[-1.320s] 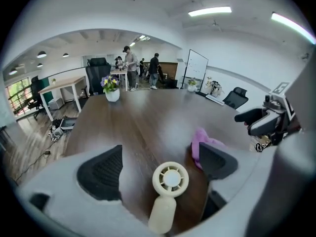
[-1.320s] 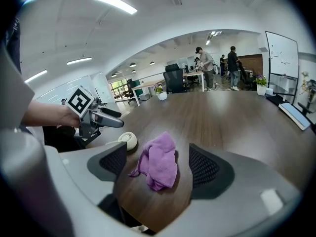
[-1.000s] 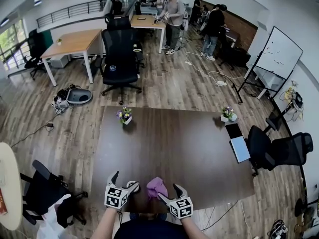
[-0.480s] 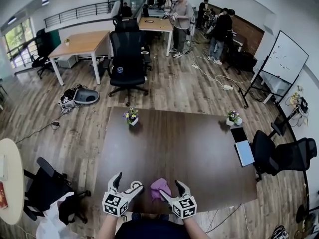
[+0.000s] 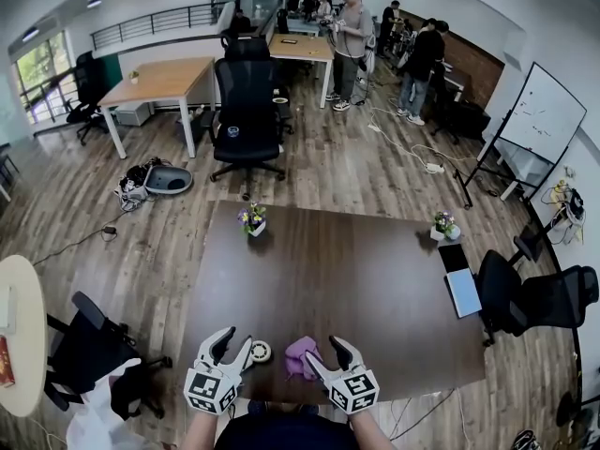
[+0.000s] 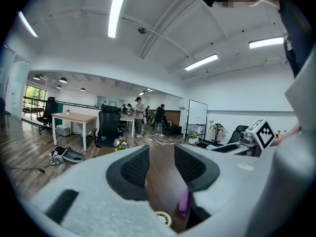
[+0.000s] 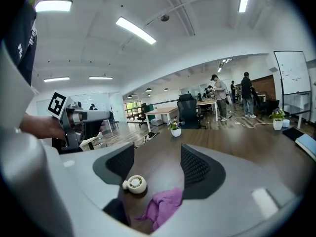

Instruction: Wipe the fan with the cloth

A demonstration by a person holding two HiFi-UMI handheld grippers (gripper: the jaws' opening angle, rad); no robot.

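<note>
A small white round fan (image 5: 260, 351) lies on the dark brown table (image 5: 356, 279) near its front edge, and a crumpled purple cloth (image 5: 300, 355) lies just right of it. My left gripper (image 5: 232, 346) hangs above the table edge, left of the fan, its jaws closing on nothing. My right gripper (image 5: 327, 356) hangs right of the cloth, its jaws also closing on empty air. In the left gripper view the fan (image 6: 162, 217) and cloth (image 6: 183, 204) show low between the jaws. In the right gripper view the fan (image 7: 134, 183) and cloth (image 7: 163, 206) lie below the jaws.
Two small flower pots (image 5: 251, 219) (image 5: 442, 224) stand at the table's far side. A tablet (image 5: 463, 292) and a dark notebook (image 5: 450, 256) lie at its right edge. Office chairs (image 5: 530, 298) (image 5: 89, 350) flank the table. People stand far back.
Both grippers have lifted off the table toward me. The left jaws have narrowed a lot, the right ones a little. Fan and cloth stay on the table.
</note>
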